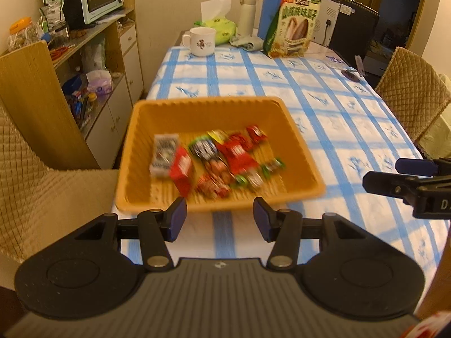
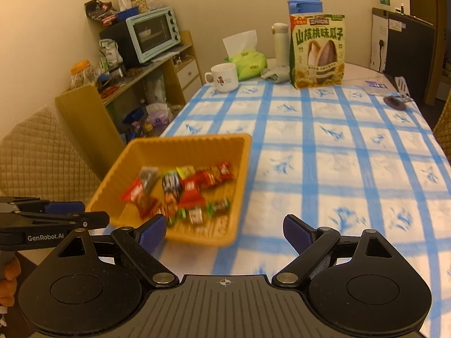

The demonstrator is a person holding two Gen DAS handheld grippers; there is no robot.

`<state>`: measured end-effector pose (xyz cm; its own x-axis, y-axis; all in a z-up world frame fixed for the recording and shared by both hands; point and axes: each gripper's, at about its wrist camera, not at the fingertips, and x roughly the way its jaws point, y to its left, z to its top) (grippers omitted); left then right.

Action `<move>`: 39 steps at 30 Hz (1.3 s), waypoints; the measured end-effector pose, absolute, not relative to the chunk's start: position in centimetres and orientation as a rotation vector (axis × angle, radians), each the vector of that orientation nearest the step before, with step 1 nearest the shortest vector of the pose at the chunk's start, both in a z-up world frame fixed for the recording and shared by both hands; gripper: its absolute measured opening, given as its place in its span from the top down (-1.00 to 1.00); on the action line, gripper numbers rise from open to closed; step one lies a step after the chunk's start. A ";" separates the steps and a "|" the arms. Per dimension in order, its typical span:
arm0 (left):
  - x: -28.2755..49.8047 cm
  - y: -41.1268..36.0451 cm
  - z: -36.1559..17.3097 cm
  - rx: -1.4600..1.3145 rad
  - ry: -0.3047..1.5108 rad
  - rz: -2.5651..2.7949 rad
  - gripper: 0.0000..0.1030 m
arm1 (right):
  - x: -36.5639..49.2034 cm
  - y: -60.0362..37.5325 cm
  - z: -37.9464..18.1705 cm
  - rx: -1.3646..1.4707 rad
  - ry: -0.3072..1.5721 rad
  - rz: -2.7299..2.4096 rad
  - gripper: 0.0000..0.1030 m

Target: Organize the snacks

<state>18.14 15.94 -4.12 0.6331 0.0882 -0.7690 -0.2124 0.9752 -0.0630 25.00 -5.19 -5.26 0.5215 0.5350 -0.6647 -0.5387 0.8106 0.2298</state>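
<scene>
Checked tablecloth (image 2: 324, 152); seed bag (image 2: 317, 50) reads "山核桃味瓜子"; left tool (image 2: 93, 219) "GenRobot.AI".

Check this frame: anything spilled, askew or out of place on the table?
Nothing spilled. The orange basket sits at the table's near left corner, skewed against the cloth's grid. Whether it overhangs the edge is unclear. The snacks all lie inside it, blurred. The seed bag stands upright at the far end.

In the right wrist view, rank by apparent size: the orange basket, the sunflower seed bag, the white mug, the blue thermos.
Largest to smallest as they appear:
1. orange basket, though it sits nearest the camera
2. sunflower seed bag
3. white mug and blue thermos: unsure, since the bag hides most of the thermos
</scene>
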 end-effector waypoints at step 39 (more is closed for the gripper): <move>6.7 1.9 -3.5 -0.132 0.873 0.102 -0.14 | 12.5 -17.4 -7.3 -0.018 0.904 0.568 -0.74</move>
<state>6.70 1.91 -3.52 0.6389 0.0349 -0.7685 -0.1431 0.9869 -0.0741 12.49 -17.39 -7.29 0.4822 0.4582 -0.7467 -0.4733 0.8535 0.2181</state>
